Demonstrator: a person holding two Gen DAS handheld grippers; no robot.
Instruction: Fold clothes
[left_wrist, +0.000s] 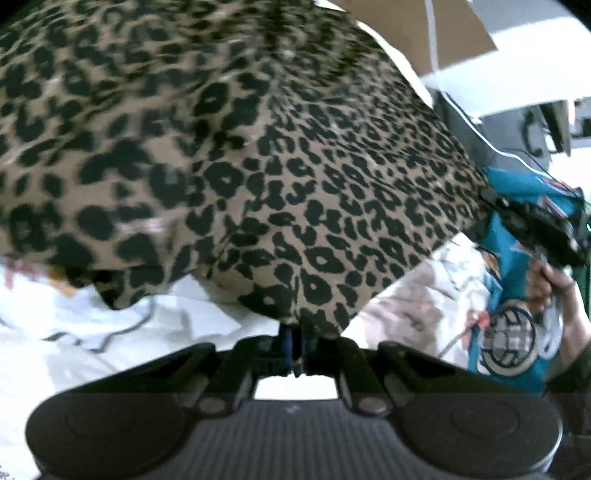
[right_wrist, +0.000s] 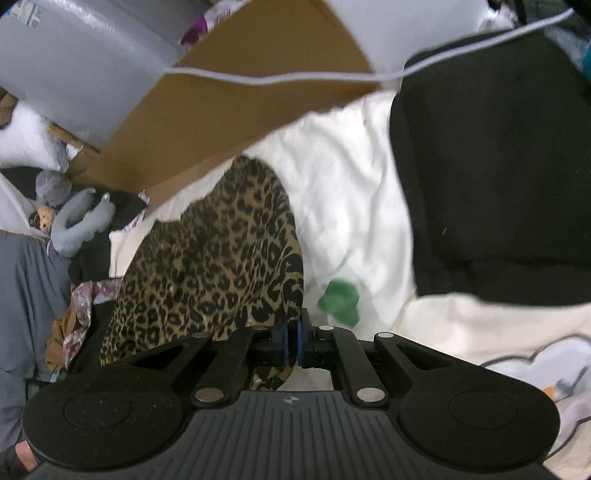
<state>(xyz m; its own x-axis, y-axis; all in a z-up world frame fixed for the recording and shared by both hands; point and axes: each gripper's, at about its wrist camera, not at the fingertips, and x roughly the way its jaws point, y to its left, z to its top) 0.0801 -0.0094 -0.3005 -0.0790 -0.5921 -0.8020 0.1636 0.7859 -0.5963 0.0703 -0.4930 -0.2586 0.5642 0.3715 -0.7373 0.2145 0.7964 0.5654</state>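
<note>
The leopard cloth (left_wrist: 229, 155) hangs between my two grippers, held up above the white bedding (left_wrist: 122, 332). My left gripper (left_wrist: 294, 345) is pressed together on one edge of it, the blue pads pinching the fabric just where it dips lowest, and from there the cloth spreads up and away across most of that view. My right gripper (right_wrist: 293, 341) is likewise closed on another edge, its blue pads tight together with the print bunched between them and a bit of it dangling below the fingers. In the left view that right gripper shows at the cloth's far corner, with my hand (left_wrist: 550, 284) around its handle, in front of a teal shirt (left_wrist: 517, 258). Under the cloth in the right view the bedding carries a green patch (right_wrist: 341, 301), and a black garment (right_wrist: 495, 177) lies to the right of it. A cardboard box (right_wrist: 229, 110) stands beyond, with a grey plush toy (right_wrist: 77, 221) beside it at the left.
</note>
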